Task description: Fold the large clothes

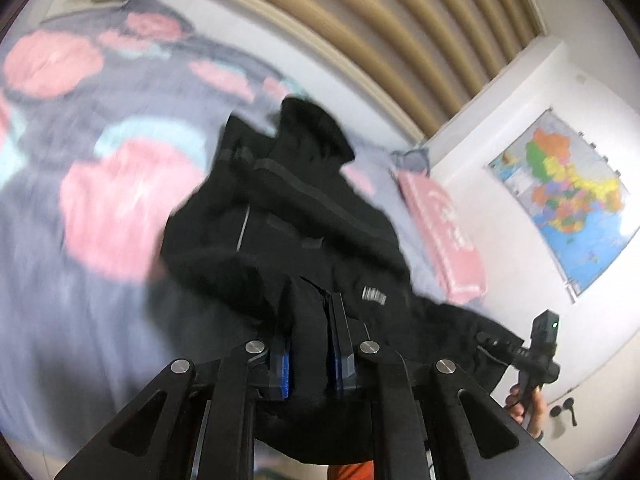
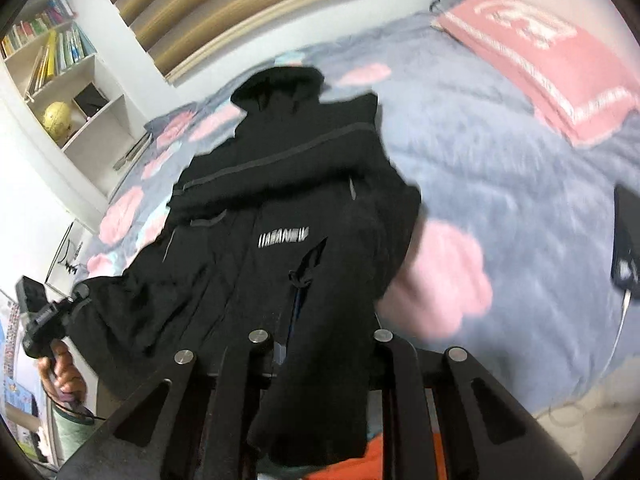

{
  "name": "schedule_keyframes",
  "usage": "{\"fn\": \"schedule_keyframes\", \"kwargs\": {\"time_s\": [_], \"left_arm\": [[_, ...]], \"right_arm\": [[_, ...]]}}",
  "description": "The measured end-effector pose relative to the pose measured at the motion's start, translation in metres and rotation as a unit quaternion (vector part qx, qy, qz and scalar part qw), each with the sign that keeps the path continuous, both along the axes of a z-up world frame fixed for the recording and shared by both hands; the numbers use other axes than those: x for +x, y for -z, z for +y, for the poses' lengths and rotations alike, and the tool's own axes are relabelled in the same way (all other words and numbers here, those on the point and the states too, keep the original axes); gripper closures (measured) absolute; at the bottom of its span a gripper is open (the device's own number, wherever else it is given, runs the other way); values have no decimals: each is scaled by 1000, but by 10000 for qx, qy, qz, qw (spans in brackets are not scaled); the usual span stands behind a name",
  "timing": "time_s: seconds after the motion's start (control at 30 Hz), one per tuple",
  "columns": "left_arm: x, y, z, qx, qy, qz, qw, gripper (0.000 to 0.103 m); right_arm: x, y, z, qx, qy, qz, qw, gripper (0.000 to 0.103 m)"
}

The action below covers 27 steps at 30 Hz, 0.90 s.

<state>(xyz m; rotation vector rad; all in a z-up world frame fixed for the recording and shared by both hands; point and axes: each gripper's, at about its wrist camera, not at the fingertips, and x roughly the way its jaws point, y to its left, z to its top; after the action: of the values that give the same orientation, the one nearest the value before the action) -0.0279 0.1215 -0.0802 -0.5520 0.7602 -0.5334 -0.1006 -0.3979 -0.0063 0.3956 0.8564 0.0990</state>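
A black hooded jacket [image 1: 304, 208] with a small white logo lies lengthwise on a grey bedspread [image 1: 80, 280] with pink blotches. Its hood points toward the headboard. My left gripper [image 1: 310, 312] is shut on a fold of the jacket's near edge, with black cloth bunched between the blue pads. In the right wrist view the jacket [image 2: 280, 184] drapes over my right gripper [image 2: 320, 304]. That gripper is shut on the cloth and its fingertips are mostly hidden. The near end hangs raised between the two grippers. Each view shows the other gripper held in a hand [image 1: 524, 404] at the side.
A pink pillow [image 2: 540, 56] lies at the head of the bed, by a tan slatted headboard [image 1: 380, 20]. A coloured map [image 1: 568, 196] hangs on the wall. A bookshelf [image 2: 60, 64] stands beside the bed. A dark flat device [image 2: 626, 240] rests on the cover.
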Motion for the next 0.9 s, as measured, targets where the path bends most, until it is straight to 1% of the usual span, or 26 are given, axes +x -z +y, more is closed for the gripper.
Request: {"fn": "schedule_keyframes", "kwargs": {"time_s": [0.13, 0.17, 0.3, 0.4, 0.47, 0.5, 0.53, 0.57, 0.6, 0.63, 0.67, 0.7, 0.77, 0.8, 0.87, 0.9], "left_arm": [[39, -22, 9, -323, -135, -132, 9993, 88], [54, -28, 10, -331, -201, -173, 9991, 88], [92, -40, 4, -331, -283, -248, 9987, 88], [113, -42, 1, -306, -266, -230, 9989, 88], [119, -41, 0, -236, -194, -170, 9994, 88], [116, -39, 1, -199, -120, -144, 9996, 88], [112, -37, 2, -169, -7, -141, 9998, 87], [102, -35, 5, -81, 167, -131, 9997, 85], [92, -34, 7, 3, 298, -122, 9995, 83], [83, -34, 8, 83, 394, -110, 9991, 81], [70, -36, 12, 234, 544, -26, 9982, 80], [64, -38, 13, 344, 595, 38, 9976, 78], [50, -51, 12, 805, 700, 86, 9943, 76], [46, -56, 10, 944, 722, 46, 9929, 75], [42, -71, -1, 1316, 854, -83, 9876, 72], [39, -82, -7, 1453, 856, -260, 9853, 66]], "right_arm": [[42, -17, -13, 216, 142, -181, 9995, 81], [53, -21, -16, 248, 170, -216, 9993, 81], [88, -36, -24, 287, 183, -371, 9987, 81], [100, -38, -22, 269, 96, -321, 9991, 81], [97, -34, -16, 122, -41, -175, 9998, 81], [90, -31, -14, 9, -113, -102, 9999, 81], [80, -28, -13, -64, -156, -21, 9999, 78], [69, -24, -13, -184, -184, 126, 9996, 74], [58, -22, -14, -287, -160, 230, 9992, 62], [41, -22, -18, -442, -59, 363, 9983, 40], [30, -25, -22, -519, 27, 394, 9979, 32], [16, -33, -28, -540, 109, 380, 9978, 22], [0, -49, -40, -525, 242, 293, 9979, 21], [-6, -63, -46, -551, 319, 174, 9978, 21], [-7, -81, -50, -636, 381, -23, 9972, 21], [-2, -90, -49, -707, 379, -116, 9967, 21]]}}
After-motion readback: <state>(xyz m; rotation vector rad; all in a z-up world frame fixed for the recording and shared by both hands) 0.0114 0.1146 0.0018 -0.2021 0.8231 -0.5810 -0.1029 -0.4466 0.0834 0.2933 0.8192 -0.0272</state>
